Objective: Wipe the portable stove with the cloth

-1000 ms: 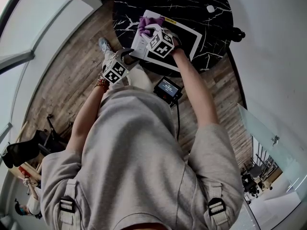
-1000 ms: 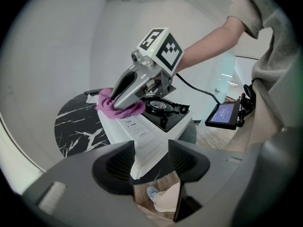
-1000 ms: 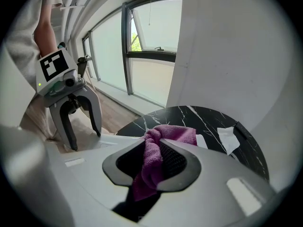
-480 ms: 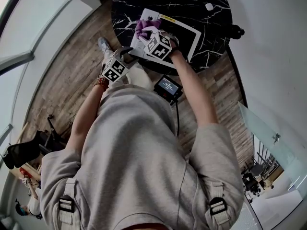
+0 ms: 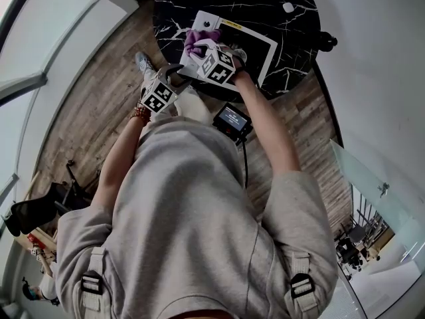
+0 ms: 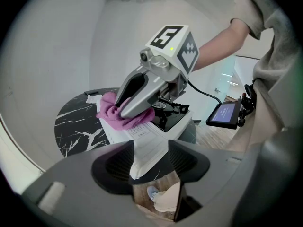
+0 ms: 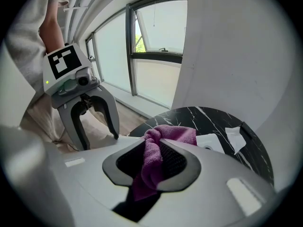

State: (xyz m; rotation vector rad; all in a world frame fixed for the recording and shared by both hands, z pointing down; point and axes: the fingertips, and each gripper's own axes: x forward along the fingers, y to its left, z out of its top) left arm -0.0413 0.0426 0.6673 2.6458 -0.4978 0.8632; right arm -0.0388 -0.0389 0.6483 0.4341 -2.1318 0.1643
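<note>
The right gripper (image 7: 152, 146) pinches the purple cloth (image 7: 173, 134) and presses it onto the left end of the white portable stove (image 6: 142, 136). The left gripper (image 6: 150, 148) clamps the stove's near corner, apparently steadying it on the marble counter (image 6: 75, 122).

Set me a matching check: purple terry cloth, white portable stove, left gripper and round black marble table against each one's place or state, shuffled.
1. purple terry cloth
2. white portable stove
3. left gripper
4. round black marble table

A. stands on the wooden floor
B. has the stove's near corner between its jaws
C. lies on the table
D. clamped in the right gripper, on the stove top

Pairs: 1-D, 2-C, 3-B, 4-A.
</note>
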